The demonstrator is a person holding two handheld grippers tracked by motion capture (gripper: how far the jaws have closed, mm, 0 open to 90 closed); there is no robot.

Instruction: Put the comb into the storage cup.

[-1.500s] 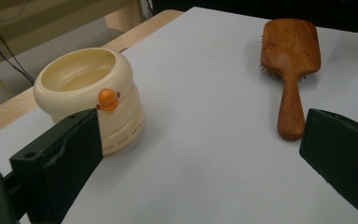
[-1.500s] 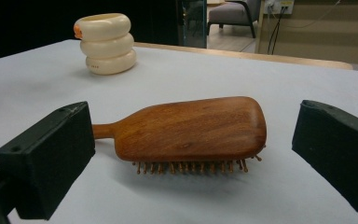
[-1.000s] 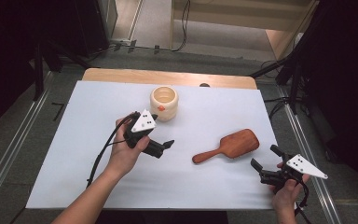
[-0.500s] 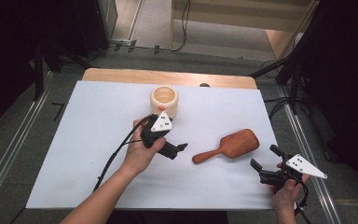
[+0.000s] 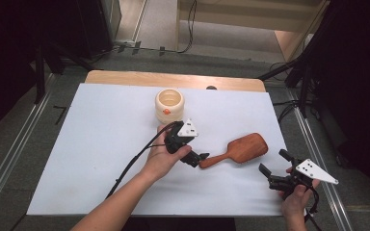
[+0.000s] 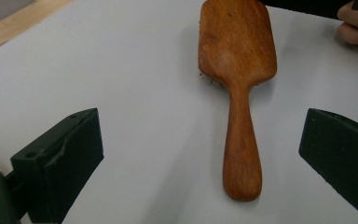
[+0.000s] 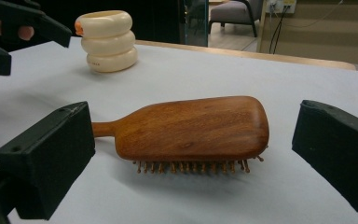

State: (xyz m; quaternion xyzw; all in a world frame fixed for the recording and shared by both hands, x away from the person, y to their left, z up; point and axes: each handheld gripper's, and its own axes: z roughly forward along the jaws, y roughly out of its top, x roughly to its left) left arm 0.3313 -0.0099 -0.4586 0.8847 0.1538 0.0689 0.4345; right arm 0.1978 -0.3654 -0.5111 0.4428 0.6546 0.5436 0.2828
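A brown wooden hairbrush lies bristles down on the white table cover, its handle pointing left. My left gripper is open right at the handle's end. In the left gripper view the handle lies between the spread jaws, nearer the right one, with no contact. My right gripper is open near the table's front right, aimed at the brush head. In the right gripper view the hairbrush lies ahead between the wide jaws, apart from them.
A cream ringed container with an orange mark stands behind the left hand, seen as the cream container in the right gripper view. A wooden table edge runs along the back. Metal rails flank the table.
My left gripper has moved right and toward the front, from beside the cream container to the end of the brush handle. The right gripper and the brush have stayed put.
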